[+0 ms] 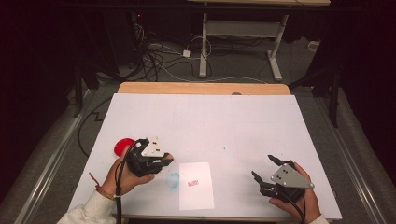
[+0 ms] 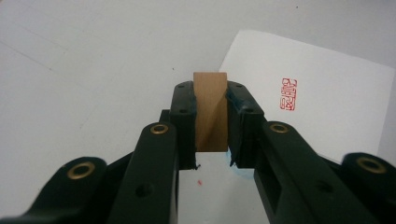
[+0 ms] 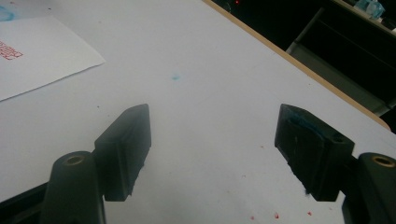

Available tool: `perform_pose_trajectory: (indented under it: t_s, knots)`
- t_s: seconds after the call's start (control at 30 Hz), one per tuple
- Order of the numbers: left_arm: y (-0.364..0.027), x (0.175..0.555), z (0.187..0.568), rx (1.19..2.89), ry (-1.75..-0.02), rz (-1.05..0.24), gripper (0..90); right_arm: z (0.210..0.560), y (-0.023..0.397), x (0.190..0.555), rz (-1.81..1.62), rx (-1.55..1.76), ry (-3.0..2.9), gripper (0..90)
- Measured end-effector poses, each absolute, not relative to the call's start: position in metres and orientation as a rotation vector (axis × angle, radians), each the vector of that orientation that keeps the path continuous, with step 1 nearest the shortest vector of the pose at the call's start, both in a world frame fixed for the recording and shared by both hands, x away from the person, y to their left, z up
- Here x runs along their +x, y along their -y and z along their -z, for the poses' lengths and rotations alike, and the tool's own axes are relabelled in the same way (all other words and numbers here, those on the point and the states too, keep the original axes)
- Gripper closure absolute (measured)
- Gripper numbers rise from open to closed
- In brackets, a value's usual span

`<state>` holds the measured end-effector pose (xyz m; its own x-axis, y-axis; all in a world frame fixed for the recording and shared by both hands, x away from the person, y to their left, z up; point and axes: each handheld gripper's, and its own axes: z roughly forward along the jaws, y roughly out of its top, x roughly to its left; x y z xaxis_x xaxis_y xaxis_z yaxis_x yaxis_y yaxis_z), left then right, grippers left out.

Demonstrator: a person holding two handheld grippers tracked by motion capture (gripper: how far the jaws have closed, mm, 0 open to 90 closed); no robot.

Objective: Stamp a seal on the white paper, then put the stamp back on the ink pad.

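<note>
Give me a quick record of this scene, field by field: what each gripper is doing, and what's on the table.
left gripper: shut on wooden stamp block, held above the table
right gripper: open, empty, jaws wide apart
paper sheet: white, near front edge, bears a red stamp mark
red ink pad: round, on the table beside the left gripper
table: white surface, small blue and red smudges

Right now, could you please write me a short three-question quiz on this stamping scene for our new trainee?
1. True or false: the right gripper is shut on something.
2. What does the left gripper hold? A) wooden block B) pen C) cup
3. Fill in: the mark on the paper sheet is ____ in colour.

Key:
1. False; its jaws stand apart, empty.
2. A, the wooden block.
3. Red, the red stamp mark.
</note>
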<state>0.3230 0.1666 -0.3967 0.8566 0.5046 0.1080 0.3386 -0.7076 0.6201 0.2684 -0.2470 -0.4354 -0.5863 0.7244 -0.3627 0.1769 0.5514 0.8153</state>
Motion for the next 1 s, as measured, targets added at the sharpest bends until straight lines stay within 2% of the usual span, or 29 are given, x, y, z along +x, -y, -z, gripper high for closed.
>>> perform_pose_trajectory:
  t_s: [0.3,0.7,1.0]
  knots:
    - [-0.191,0.327,0.388,2.376,-0.684,-0.396,73.3,0.435,0.245,0.267,-0.992,0.715,-2.078,27.8]
    - [-0.244,0.342,0.380,2.311,-0.875,-0.455,73.3,0.435,0.247,0.264,-0.989,0.716,-2.073,27.8]
    - [-0.279,0.358,0.401,2.333,-1.056,-0.446,73.3,0.435,0.246,0.263,-0.982,0.710,-2.080,27.9]
